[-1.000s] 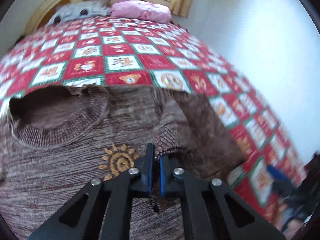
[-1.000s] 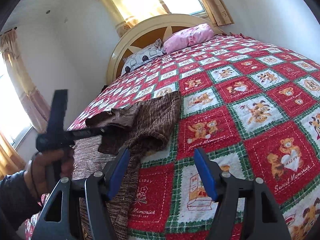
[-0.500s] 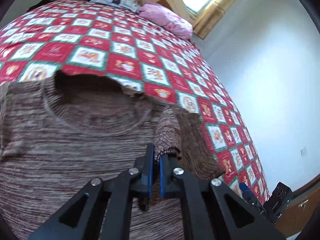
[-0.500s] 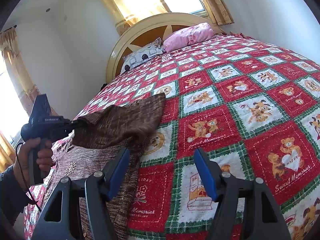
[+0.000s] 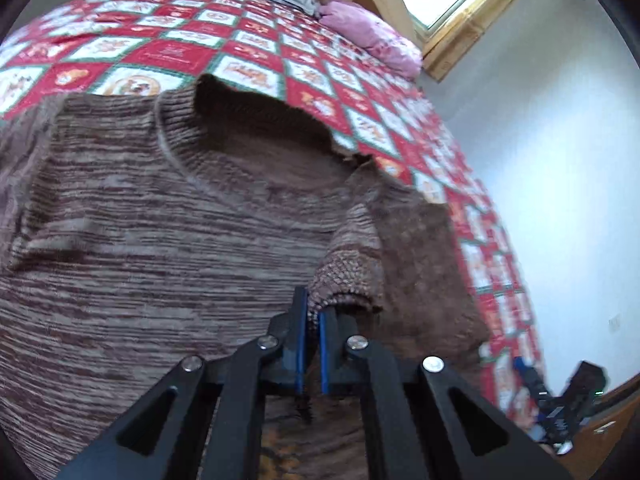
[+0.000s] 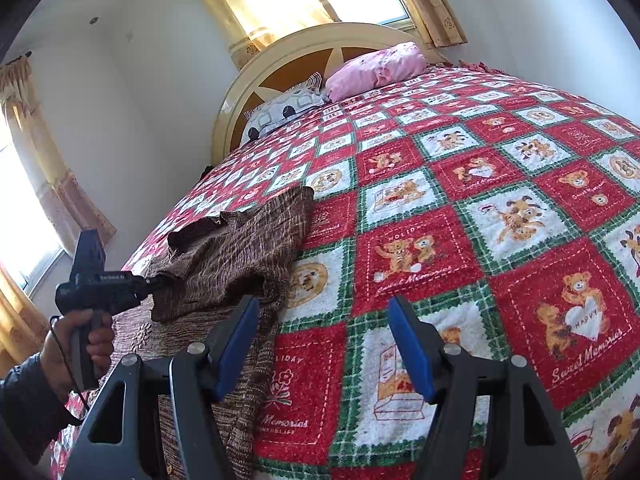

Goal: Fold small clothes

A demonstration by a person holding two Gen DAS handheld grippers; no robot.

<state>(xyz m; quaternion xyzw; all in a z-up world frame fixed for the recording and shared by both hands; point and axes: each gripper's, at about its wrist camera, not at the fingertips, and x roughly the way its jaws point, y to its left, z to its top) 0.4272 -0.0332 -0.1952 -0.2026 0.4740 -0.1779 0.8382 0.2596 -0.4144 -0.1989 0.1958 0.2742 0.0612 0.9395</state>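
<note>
Carrying the sleeve cuff (image 5: 344,280) inward: left gripper (image 5: 311,320) is clamped on the cuff's ribbed edge, blue pads nearly together with knit pinched between them. Over the last second the sleeve (image 5: 416,264) has come off the quilt (image 5: 256,68) and swung across, so it now drapes over the sweater (image 5: 160,232) body just right of and ahead of the left fingers. The collar opening sits further ahead and to the left of them. In the right wrist view the lifted sleeve bunches just ahead-left of the right gripper (image 6: 324,344), hanging from the left tool's nose.

Right gripper holds nothing: jaws wide apart, hovering over bare quilt, with the sweater's side edge touching or just beside its left finger (image 6: 236,340); can't tell which. It hasn't moved in that second.

Read: first sleeve fold is mid-way, not laid down yet. Likely next is lowering the cuff flat onto the chest and releasing. Risk: thick knit may spring back or lie bunched.
</note>
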